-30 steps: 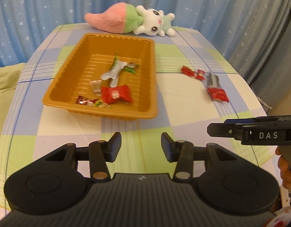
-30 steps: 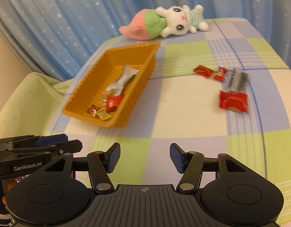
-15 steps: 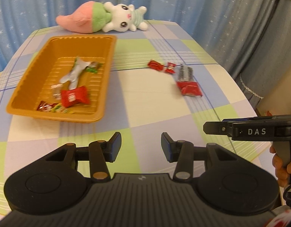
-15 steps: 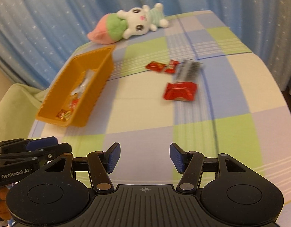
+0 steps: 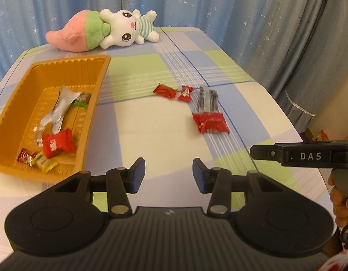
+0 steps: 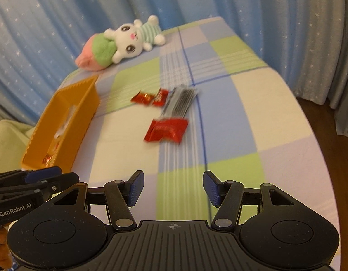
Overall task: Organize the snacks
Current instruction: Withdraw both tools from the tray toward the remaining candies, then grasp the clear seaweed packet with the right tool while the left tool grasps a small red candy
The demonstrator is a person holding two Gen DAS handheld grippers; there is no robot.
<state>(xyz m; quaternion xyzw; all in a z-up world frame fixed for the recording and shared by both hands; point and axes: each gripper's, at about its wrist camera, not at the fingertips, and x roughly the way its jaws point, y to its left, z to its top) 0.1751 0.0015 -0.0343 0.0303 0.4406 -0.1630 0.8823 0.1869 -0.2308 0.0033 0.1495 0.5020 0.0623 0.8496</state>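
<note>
An orange tray sits at the left of the table and holds several wrapped snacks, among them a red packet and a silver wrapper. Loose on the cloth lie a red packet, a grey striped packet and two small red candies. My left gripper is open and empty above the table's near part. My right gripper is open and empty, pointing toward the loose snacks.
A plush rabbit lies at the table's far edge. Blue starred curtains hang behind. The table's right edge drops off to the floor. The right gripper shows in the left wrist view, the left gripper in the right wrist view.
Both views have swung right, from the tray toward the loose snacks, and drawn closer to them. Both grippers stay open and empty.
</note>
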